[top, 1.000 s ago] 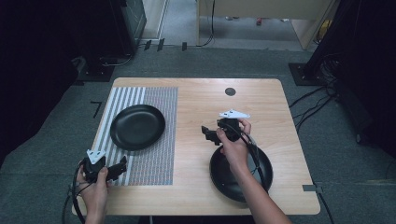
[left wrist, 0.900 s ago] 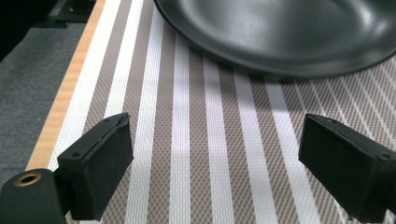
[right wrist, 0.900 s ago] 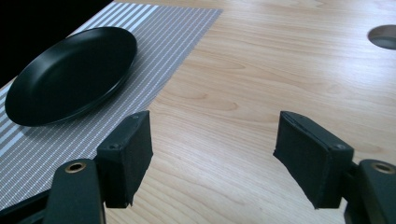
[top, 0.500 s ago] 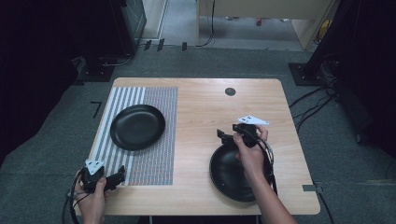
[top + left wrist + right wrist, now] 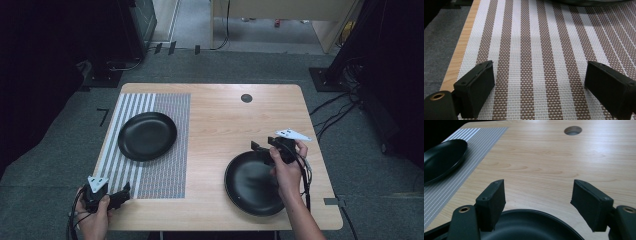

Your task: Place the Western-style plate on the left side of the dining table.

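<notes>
Hovering over the far rim of the round black plate point(image 5: 252, 184) at the counter's point(image 5: 220, 115) near right, my right gripper point(image 5: 264, 148) has its jaws spread wide with nothing between them; in the right gripper view that plate's rim point(image 5: 529, 222) curves just below the jaws. My left gripper point(image 5: 120, 194) sits at the near left corner, jaws wide open and empty above the brown-and-white striped woven placemat point(image 5: 536, 55). A second round black plate point(image 5: 147, 135) rests on that placemat, well apart from the first.
</notes>
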`<state>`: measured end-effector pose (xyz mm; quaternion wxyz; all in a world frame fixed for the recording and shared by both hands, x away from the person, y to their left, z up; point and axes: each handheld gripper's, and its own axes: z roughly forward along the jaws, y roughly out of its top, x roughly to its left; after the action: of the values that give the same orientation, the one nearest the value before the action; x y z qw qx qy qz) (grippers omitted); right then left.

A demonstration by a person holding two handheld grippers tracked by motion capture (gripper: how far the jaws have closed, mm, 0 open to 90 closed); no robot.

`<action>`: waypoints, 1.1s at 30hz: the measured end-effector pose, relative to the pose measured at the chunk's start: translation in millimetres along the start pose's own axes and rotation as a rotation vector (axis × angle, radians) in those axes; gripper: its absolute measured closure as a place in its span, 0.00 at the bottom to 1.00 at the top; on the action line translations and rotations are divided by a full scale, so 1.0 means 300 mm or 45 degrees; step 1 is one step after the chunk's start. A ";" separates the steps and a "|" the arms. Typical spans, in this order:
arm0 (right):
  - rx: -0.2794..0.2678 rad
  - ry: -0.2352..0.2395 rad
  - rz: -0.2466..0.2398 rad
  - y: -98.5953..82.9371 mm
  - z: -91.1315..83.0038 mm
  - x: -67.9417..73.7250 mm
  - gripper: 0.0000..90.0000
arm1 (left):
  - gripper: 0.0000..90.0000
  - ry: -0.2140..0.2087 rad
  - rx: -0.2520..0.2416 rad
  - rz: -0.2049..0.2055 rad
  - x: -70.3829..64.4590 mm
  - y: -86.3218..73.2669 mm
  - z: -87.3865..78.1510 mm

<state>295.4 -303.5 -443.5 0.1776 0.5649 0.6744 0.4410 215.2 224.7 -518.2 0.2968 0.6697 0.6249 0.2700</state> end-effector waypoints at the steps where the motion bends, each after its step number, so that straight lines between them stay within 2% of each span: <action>1: -0.002 -0.006 0.007 -0.002 -0.008 -0.007 0.30 | 0.10 0.000 0.000 0.001 0.000 0.000 0.000; 13: -0.022 -0.088 0.061 -0.056 -0.101 -0.112 0.30 | 0.09 0.006 0.007 0.017 -0.002 0.000 0.002; 28: -0.022 -0.209 0.133 -0.159 -0.225 -0.265 0.30 | 0.09 0.005 0.007 0.015 -0.002 0.000 0.003; 33: -0.018 -0.255 0.173 -0.201 -0.267 -0.318 0.30 | 0.09 0.005 0.008 0.016 -0.002 0.000 0.003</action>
<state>228.2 -421.0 -472.3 0.2178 0.6494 0.6101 0.3982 215.8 223.9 -518.6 0.2918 0.6739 0.6222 0.2714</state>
